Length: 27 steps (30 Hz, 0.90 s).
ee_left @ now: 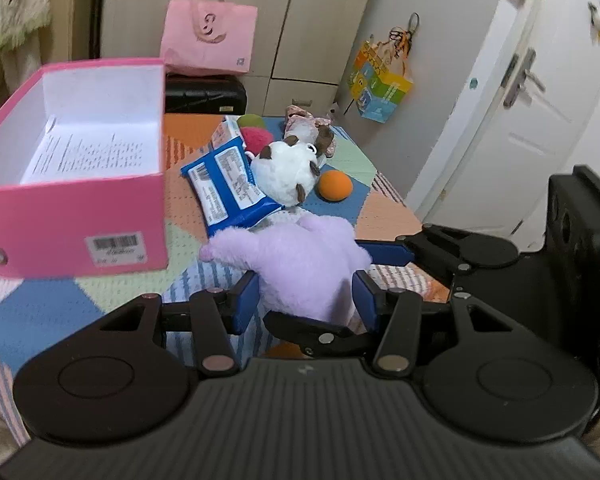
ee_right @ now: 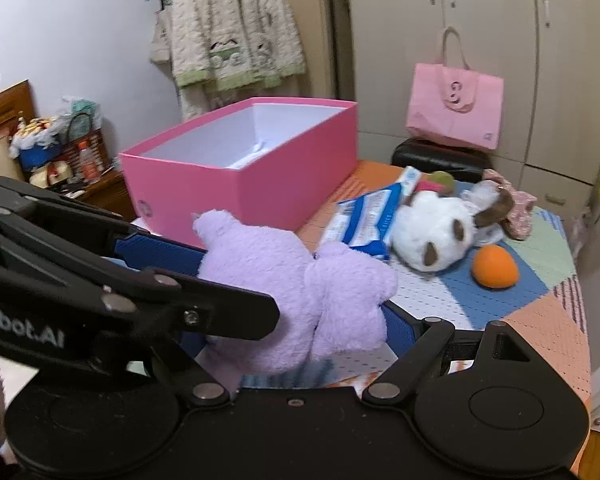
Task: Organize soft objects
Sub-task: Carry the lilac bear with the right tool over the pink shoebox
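Observation:
A lilac plush toy (ee_left: 304,264) is held between both grippers above the patchwork mat. My left gripper (ee_left: 306,296) is shut on its lower part, blue pads pressed on both sides. My right gripper (ee_right: 300,312) is shut on the same plush (ee_right: 296,296), and its finger enters the left wrist view from the right (ee_left: 384,252). An open pink box (ee_left: 72,168) stands to the left; it also shows in the right wrist view (ee_right: 260,176). Behind the plush lie a white-and-brown plush dog (ee_left: 288,168), a blue packet (ee_left: 228,184) and an orange ball (ee_left: 335,185).
A red-and-green ball (ee_left: 254,130) and a pink patterned fabric toy (ee_left: 308,128) lie at the mat's far end. A pink tote bag (ee_left: 208,36) sits on a black case (ee_left: 204,96) behind. A door (ee_left: 540,92) is to the right.

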Each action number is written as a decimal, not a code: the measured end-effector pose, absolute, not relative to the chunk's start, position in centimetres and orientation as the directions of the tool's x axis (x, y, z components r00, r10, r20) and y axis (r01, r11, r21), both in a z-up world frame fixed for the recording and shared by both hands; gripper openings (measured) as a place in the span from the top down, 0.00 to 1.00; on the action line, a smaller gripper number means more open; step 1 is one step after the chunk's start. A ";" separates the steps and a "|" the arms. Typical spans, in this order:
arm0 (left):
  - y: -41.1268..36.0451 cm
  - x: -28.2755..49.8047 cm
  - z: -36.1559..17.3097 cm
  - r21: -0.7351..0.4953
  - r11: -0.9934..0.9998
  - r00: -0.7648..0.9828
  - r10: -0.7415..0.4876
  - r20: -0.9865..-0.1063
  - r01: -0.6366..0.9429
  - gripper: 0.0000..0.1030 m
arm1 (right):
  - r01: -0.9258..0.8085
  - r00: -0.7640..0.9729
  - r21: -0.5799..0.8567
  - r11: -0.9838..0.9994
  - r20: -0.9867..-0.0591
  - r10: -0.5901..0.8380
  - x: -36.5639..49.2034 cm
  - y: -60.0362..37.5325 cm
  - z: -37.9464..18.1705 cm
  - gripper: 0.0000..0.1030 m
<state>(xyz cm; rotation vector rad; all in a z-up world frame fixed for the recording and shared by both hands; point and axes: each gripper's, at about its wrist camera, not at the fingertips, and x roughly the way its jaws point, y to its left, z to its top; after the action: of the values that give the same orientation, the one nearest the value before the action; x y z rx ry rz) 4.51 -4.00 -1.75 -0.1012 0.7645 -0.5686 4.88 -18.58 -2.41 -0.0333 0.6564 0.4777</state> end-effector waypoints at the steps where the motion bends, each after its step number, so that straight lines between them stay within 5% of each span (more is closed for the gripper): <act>1: -3.6 4.4 -1.4 -0.302 0.844 0.576 -0.527 -0.625 0.444 0.52 | -0.447 0.680 0.120 0.886 -0.598 0.424 4.8 -18.3 -2.0 0.14; 27: 5.2 10.8 5.9 -0.261 0.892 0.674 -0.451 -0.586 0.370 0.52 | -0.628 0.643 0.072 0.774 -0.512 0.569 13.8 -10.1 5.4 0.13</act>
<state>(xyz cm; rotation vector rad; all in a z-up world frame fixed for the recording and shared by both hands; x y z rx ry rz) 10.81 5.19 5.88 -0.1243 0.6915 -0.4628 13.81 -10.14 5.38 -0.1161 0.5422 0.6840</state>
